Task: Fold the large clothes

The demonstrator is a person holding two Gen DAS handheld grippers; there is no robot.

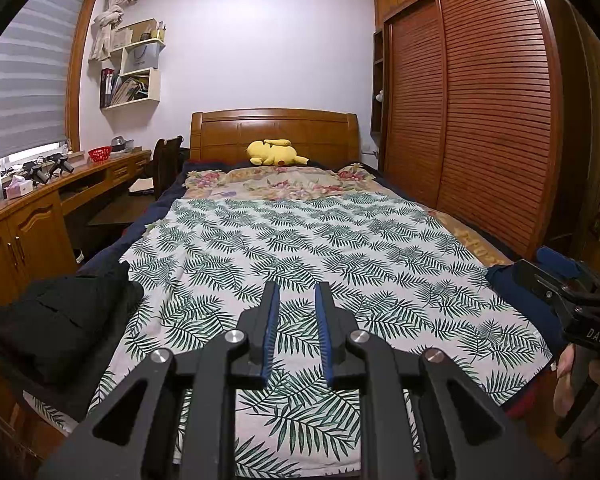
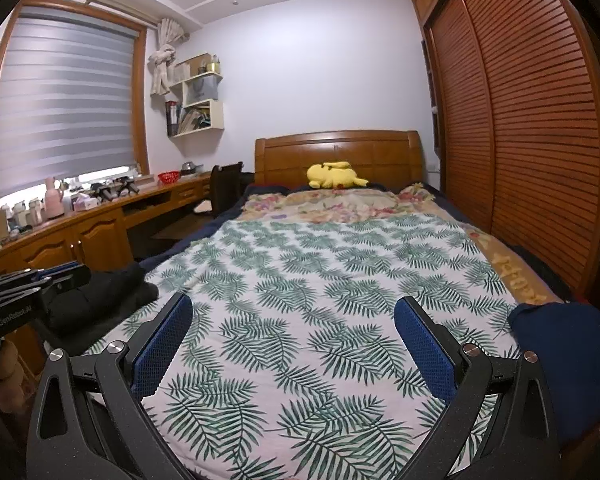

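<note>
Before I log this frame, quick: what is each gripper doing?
Left gripper: jaws narrowly apart, holding nothing.
Right gripper: wide open, holding nothing.

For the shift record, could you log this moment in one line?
left gripper: narrow gap, empty | right gripper: open, empty | black garment: untouched | leaf-print sheet: spread flat

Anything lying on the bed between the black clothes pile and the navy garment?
Only bare leaf-print sheet lies between the black pile and the navy garment; the right wrist view shows it best.
</note>
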